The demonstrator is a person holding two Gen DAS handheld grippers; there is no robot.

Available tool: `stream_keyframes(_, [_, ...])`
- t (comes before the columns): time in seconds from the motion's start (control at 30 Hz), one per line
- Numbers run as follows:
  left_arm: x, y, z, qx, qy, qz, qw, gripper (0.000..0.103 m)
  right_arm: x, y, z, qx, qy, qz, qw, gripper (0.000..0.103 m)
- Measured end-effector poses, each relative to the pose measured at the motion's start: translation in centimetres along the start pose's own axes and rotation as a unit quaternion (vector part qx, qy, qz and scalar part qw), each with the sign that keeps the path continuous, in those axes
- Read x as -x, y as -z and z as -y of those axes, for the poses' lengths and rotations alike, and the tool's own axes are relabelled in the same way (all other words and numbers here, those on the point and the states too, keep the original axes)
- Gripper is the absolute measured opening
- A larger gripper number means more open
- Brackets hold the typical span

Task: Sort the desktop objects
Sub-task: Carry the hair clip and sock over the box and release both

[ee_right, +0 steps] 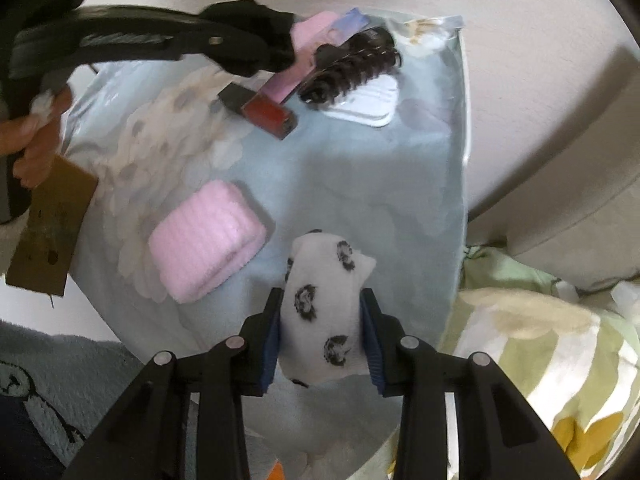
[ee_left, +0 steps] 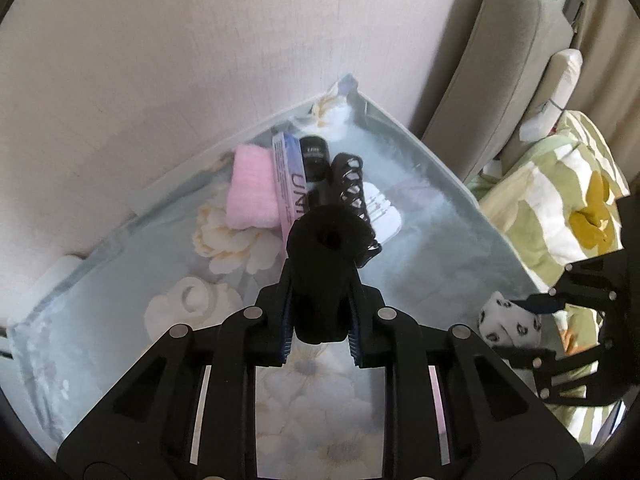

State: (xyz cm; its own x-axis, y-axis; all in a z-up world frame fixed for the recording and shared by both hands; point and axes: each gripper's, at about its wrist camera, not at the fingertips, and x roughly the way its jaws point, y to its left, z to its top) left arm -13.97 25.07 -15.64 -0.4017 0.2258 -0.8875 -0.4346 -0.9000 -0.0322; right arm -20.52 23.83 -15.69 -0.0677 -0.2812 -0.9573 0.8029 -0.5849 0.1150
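Note:
My left gripper [ee_left: 322, 272] is shut on a dark tube [ee_left: 326, 240], seen end on and held above the floral table [ee_left: 420, 240]. In the right wrist view that gripper [ee_right: 280, 52] hovers at the far left, with a dark tube with a red middle [ee_right: 260, 110] right under its tips. My right gripper [ee_right: 322, 294] is shut on a white sock with black spots [ee_right: 316, 264], just off the table's near edge [ee_right: 360, 184]. From the left wrist view, the sock [ee_left: 508, 320] and right gripper [ee_left: 532, 304] show at lower right.
At the far corner lie a pink cloth [ee_left: 252, 188], a purple tube [ee_left: 290, 176], a black bottle [ee_left: 314, 156], a black hair claw [ee_left: 352, 184] and a white ridged piece [ee_left: 384, 212]. A pink rolled cloth [ee_right: 208, 236] lies mid-table. A green quilt [ee_right: 540, 340] borders the right.

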Motion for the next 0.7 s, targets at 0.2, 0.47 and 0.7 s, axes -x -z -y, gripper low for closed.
stream_keyframes(0.2, [4.3,0.0,-1.2,0.007,0.018,-0.003,0.9998,0.019,3.8,-2.0,-0.6,-0.052,-0.016,0.034,0.998,0.034])
stream_keyframes(0.47, [12.4,1.7,-3.6,-0.005,-0.007,0.043,0.999,0.019,7.6,-5.8,-5.2,-0.037,-0.007,0.076,0.996,0.034])
stream_keyframes(0.7, [18.4,5.6,-8.8,0.045,-0.039,0.063,0.9962,0.019,9.4,-8.3,-10.1,0.006,-0.013,0.094,0.995,0.034])
